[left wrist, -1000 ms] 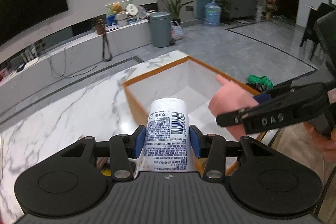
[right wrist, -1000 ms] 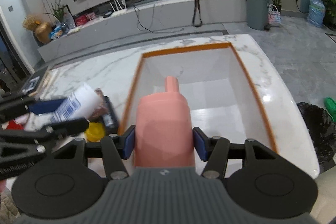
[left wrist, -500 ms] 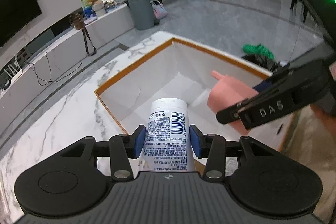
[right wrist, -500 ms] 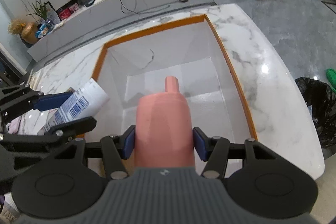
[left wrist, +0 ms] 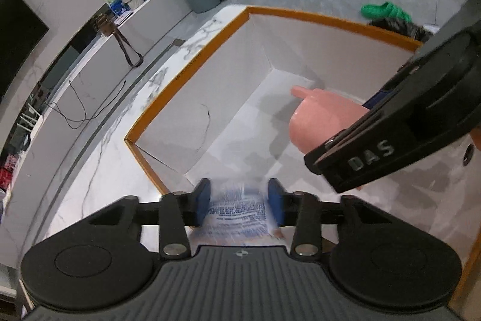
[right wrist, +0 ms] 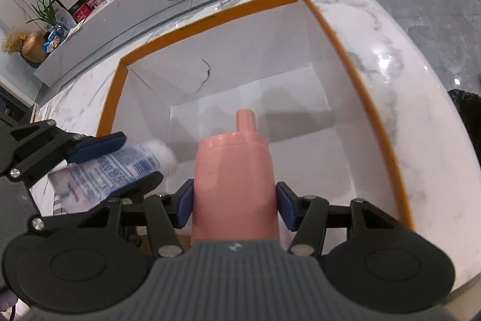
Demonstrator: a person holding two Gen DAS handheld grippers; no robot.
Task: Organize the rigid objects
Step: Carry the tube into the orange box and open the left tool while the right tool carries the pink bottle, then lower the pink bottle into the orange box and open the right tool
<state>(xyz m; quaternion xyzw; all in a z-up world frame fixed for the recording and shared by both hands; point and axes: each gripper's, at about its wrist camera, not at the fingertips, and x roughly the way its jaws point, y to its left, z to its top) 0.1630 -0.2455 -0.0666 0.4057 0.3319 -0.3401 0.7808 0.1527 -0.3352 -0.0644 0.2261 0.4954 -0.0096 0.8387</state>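
Now your left gripper (left wrist: 238,202) has its fingers clamped on a blurred white tube (left wrist: 237,211), your right gripper (right wrist: 234,205) on a pink bottle (right wrist: 234,170), both over the box (right wrist: 210,20).

Right gripper (right wrist: 234,205) clamps pink bottle (right wrist: 234,170) over box (right wrist: 210,18)

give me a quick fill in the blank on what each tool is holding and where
1. The right tool is shut on a bottle whose colour is ____.
2. The left tool holds a white tube printed in ____.
3. Both items hang over the open box, whose rim is ____.
4. The box stands on a table with a ____ pattern.

Missing words: pink; blue; orange; marble
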